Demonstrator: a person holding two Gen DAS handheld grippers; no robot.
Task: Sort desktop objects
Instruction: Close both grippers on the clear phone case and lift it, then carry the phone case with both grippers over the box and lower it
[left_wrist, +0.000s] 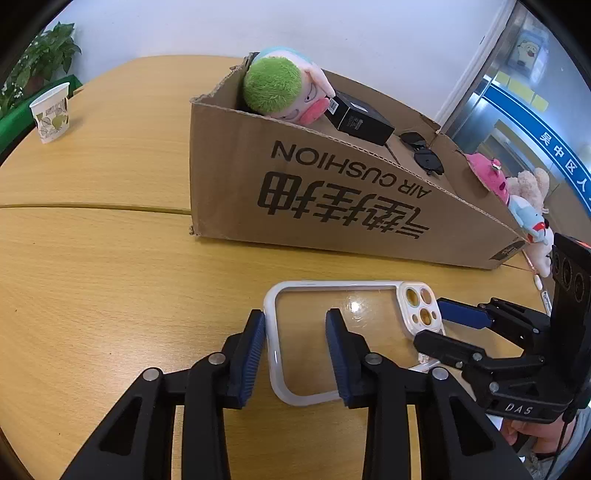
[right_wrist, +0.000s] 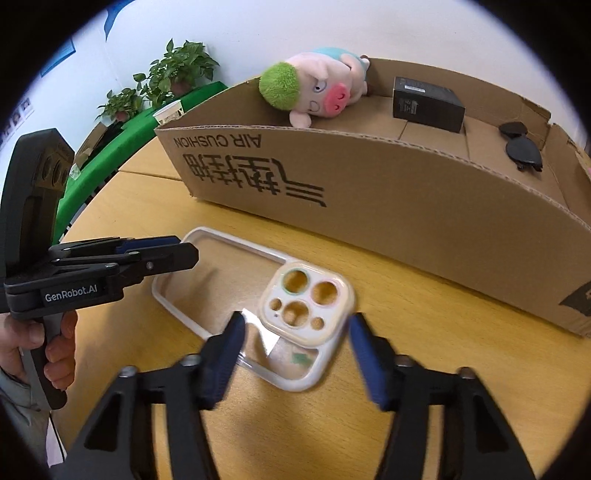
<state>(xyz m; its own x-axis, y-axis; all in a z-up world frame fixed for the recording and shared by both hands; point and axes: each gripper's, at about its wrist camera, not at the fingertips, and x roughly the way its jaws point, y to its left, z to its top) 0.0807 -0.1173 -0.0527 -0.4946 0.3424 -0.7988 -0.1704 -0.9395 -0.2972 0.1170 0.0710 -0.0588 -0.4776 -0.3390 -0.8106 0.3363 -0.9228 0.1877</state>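
A clear phone case (left_wrist: 332, 325) with a white rim was seen lying flat on the wooden tabletop (left_wrist: 110, 277), in the lower middle of both views, just in front of a long cardboard box (left_wrist: 332, 206).

In the left wrist view, the left claw (left_wrist: 295, 354) was set over the case's plain end. One blue pad touched the outside of the white rim and the other rested on the clear back panel, so the end rim lay between the jaws. Whether the pads actually pinched it could not be told.

In the right wrist view, the right claw (right_wrist: 295, 354) straddled the camera-cutout end of the case. A gap was visible between the right pad and the rim, so this claw was read as open around the case, not gripping it.

Inside the box, a plush pig with green hair (right_wrist: 314, 92), a black carton (right_wrist: 424, 103) and dark sunglasses (right_wrist: 521, 147) were laid apart. A paper cup (left_wrist: 51, 114) stood at the upper left of the left view, with potted plants (right_wrist: 177, 70) behind.
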